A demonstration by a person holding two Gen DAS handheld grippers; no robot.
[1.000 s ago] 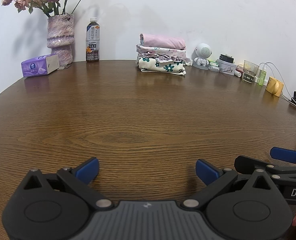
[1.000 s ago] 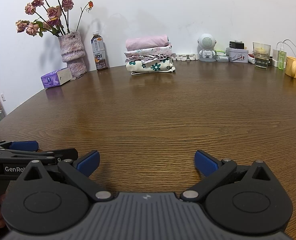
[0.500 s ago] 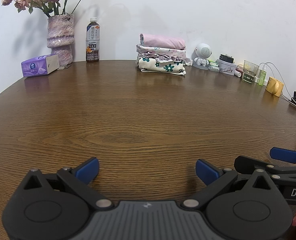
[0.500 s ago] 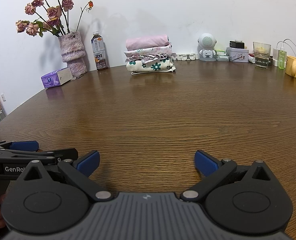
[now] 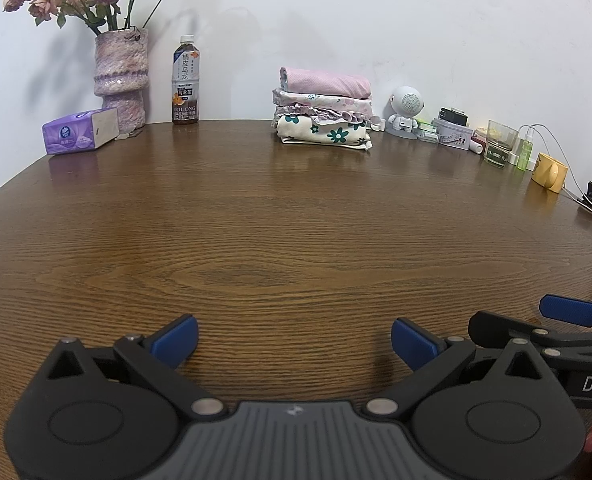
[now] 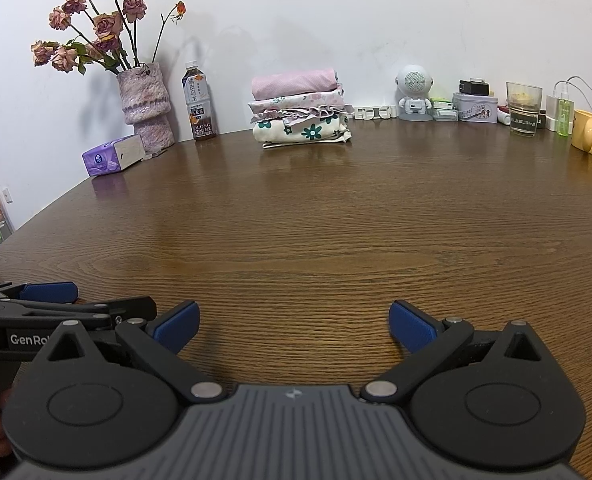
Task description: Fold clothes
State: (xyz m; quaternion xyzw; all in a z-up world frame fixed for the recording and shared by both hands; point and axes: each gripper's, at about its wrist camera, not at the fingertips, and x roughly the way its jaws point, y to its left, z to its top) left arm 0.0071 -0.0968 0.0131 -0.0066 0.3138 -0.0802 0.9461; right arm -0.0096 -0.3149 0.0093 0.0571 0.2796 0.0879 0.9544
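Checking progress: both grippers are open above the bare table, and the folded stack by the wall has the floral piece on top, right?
Not quite. In the left wrist view the folded stack has the plain pink piece on top; the floral piece is at the bottom.

Bottle [image 5: 185,82] label reads "OOLONG"; left claw [image 6: 32,308] body shows "GenRo"; right claw [image 5: 575,320] "DA".

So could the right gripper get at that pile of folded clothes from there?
Probably yes: the right gripper is open, and only bare table lies before the folded clothes, though they sit far back.
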